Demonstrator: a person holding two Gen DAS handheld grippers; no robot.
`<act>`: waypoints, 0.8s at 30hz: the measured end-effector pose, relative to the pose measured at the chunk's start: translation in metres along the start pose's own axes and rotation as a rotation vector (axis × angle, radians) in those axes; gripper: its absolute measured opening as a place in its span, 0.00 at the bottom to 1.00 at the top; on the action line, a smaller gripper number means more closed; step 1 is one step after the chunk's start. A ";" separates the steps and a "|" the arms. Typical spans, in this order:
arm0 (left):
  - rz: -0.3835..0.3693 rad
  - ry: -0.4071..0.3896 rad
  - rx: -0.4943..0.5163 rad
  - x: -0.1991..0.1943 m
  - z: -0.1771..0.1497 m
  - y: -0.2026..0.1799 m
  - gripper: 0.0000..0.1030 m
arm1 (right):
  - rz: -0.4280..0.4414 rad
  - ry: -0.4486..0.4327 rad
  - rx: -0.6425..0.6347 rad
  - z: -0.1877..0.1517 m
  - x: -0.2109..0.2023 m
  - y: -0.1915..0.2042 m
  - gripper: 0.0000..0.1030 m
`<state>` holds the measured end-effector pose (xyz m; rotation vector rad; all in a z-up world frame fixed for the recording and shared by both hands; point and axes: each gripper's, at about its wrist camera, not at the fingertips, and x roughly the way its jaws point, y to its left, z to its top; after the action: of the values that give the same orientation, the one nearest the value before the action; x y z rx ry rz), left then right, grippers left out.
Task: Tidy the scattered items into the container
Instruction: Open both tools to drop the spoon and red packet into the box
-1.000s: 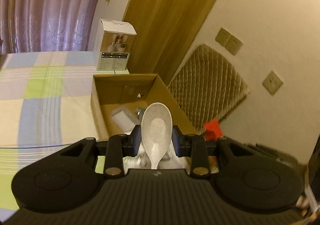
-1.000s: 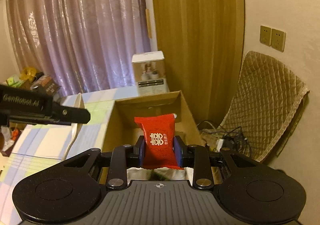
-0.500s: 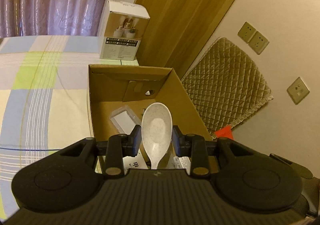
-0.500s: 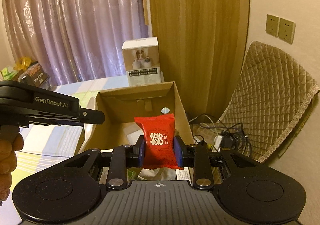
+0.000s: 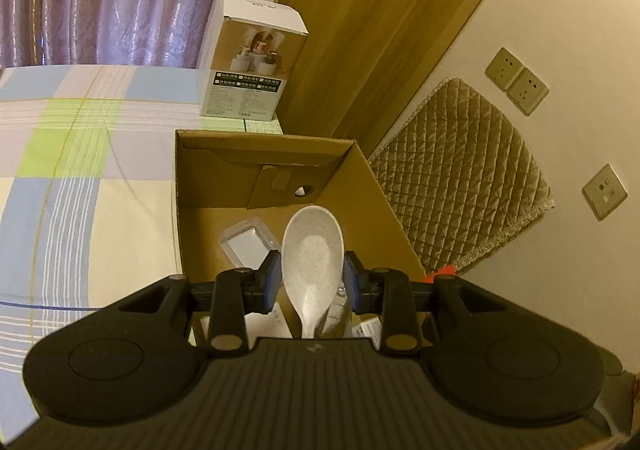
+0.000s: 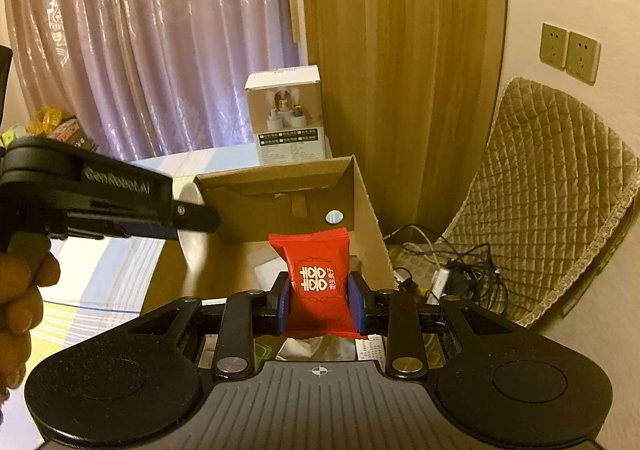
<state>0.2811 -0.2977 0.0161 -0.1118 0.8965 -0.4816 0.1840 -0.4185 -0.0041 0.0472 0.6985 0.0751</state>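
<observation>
An open cardboard box (image 5: 178, 210) stands on the checked bed, holding a clear plastic case (image 5: 248, 242) and some papers. Above its near end my left gripper (image 5: 310, 274) carries a white speckled spoon (image 5: 312, 250), bowl forward. Its jaws are opening, and the pads still sit against the bowl's sides. From the right wrist the box (image 6: 368, 218) has the left gripper (image 6: 200, 218) over its left wall, with the spoon (image 6: 191, 250) blurred below it. My right gripper (image 6: 318, 298) is shut on a red snack packet (image 6: 318, 274), upright over the box's near right part.
Behind the container stands a white product box (image 5: 248, 62) in front of a curtain. A quilted cushion (image 5: 460, 178) leans on the wall to the right, with tangled cables (image 6: 452, 266) on the floor. A person's hand (image 6: 20, 290) grips the left handle. The checked sheet (image 5: 80, 170) spreads left.
Both grippers came forward and down over the cardboard box, which now fills more of each view. The spoon and the red packet sit between their pads as before.
</observation>
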 end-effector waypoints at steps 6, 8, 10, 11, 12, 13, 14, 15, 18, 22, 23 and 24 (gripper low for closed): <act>0.023 -0.016 0.012 -0.008 0.003 0.013 0.42 | 0.006 0.004 0.001 0.001 0.002 0.001 0.32; 0.026 -0.015 0.008 -0.010 0.001 0.018 0.42 | 0.010 0.006 0.002 0.001 0.004 0.002 0.32; 0.035 -0.017 0.010 -0.013 -0.001 0.021 0.42 | 0.016 0.010 -0.003 0.001 0.005 0.004 0.32; 0.038 -0.017 0.011 -0.014 -0.002 0.023 0.42 | 0.018 0.011 -0.005 0.001 0.005 0.005 0.32; 0.041 -0.016 0.011 -0.015 -0.004 0.024 0.43 | 0.019 0.010 -0.005 0.001 0.006 0.007 0.32; 0.040 -0.015 0.009 -0.016 -0.005 0.025 0.43 | 0.021 0.010 -0.006 0.002 0.006 0.008 0.32; 0.039 -0.013 0.010 -0.017 -0.007 0.026 0.43 | 0.022 0.010 -0.006 0.002 0.006 0.009 0.32; 0.041 -0.011 0.013 -0.018 -0.008 0.026 0.44 | 0.024 0.010 -0.006 0.003 0.006 0.010 0.32; 0.047 -0.007 0.023 -0.019 -0.010 0.027 0.44 | 0.029 0.011 -0.011 0.004 0.006 0.013 0.32; 0.055 -0.002 0.038 -0.020 -0.014 0.026 0.46 | 0.035 0.020 -0.009 0.005 0.011 0.015 0.32; 0.060 0.000 0.044 -0.021 -0.014 0.026 0.47 | 0.037 0.022 -0.007 0.005 0.012 0.015 0.32; 0.065 0.001 0.053 -0.021 -0.015 0.025 0.48 | 0.040 0.023 -0.004 0.006 0.013 0.015 0.32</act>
<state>0.2677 -0.2643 0.0147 -0.0345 0.8853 -0.4447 0.1971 -0.4026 -0.0067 0.0568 0.7207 0.1154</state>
